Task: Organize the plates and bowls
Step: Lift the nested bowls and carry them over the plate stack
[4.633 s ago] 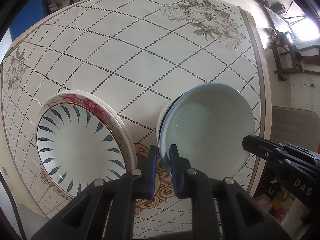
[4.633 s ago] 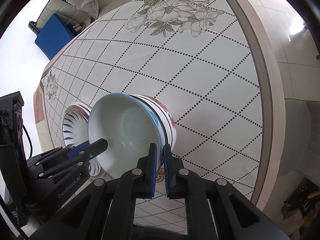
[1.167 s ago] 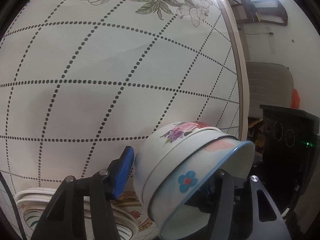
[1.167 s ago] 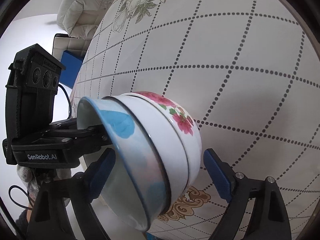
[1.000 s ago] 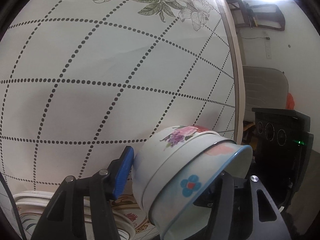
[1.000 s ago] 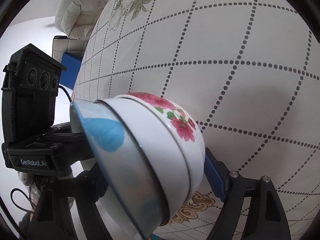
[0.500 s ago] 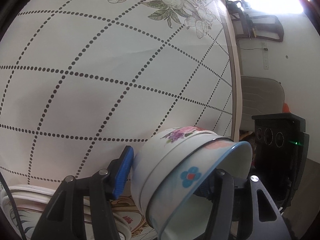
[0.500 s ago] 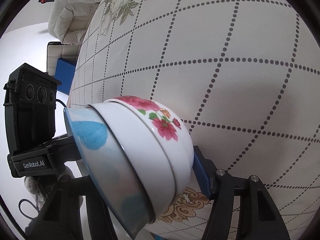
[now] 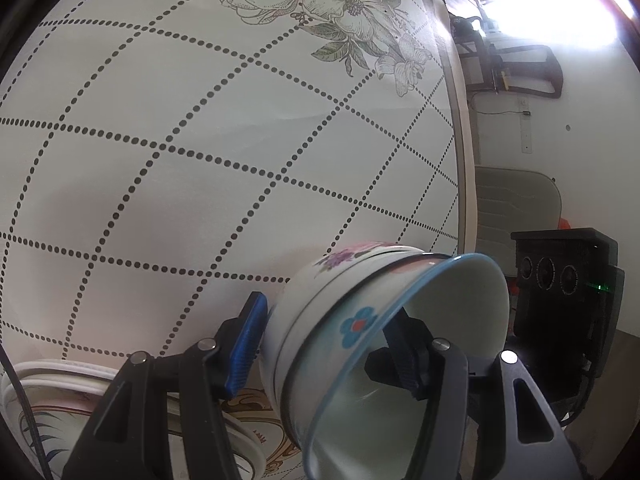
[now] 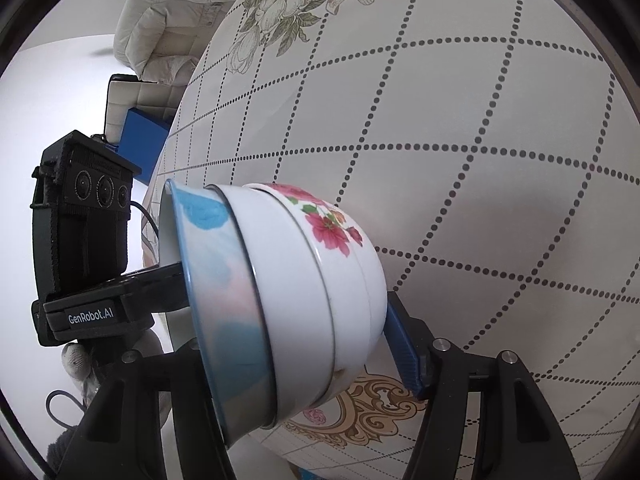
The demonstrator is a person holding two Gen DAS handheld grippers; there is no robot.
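Observation:
A stack of three nested bowls [image 9: 352,320], a blue-rimmed one innermost and flower-patterned ones outside, is tipped on its side and held above the table [image 9: 200,140]. My left gripper [image 9: 332,344] spans the stack, one finger under the base, the other inside the mouth. My right gripper [image 10: 288,344] spans the same bowl stack [image 10: 288,280] from the other side. A stack of plates [image 9: 52,404] with a blue leaf pattern lies at the lower left of the left wrist view, beside my left gripper.
The table is round with a dotted diamond grid, grey flower prints and a gold ornament [image 10: 372,408] near the front edge. A beige chair [image 9: 516,204] stands past the right edge. A padded white seat [image 10: 168,20] and a blue box [image 10: 140,148] stand beyond the far side.
4.6 s ago each gripper pinched the bowls' rim; now both are wide apart, clamping the stack from base to mouth. Over the last second the tipped stack rose slightly.

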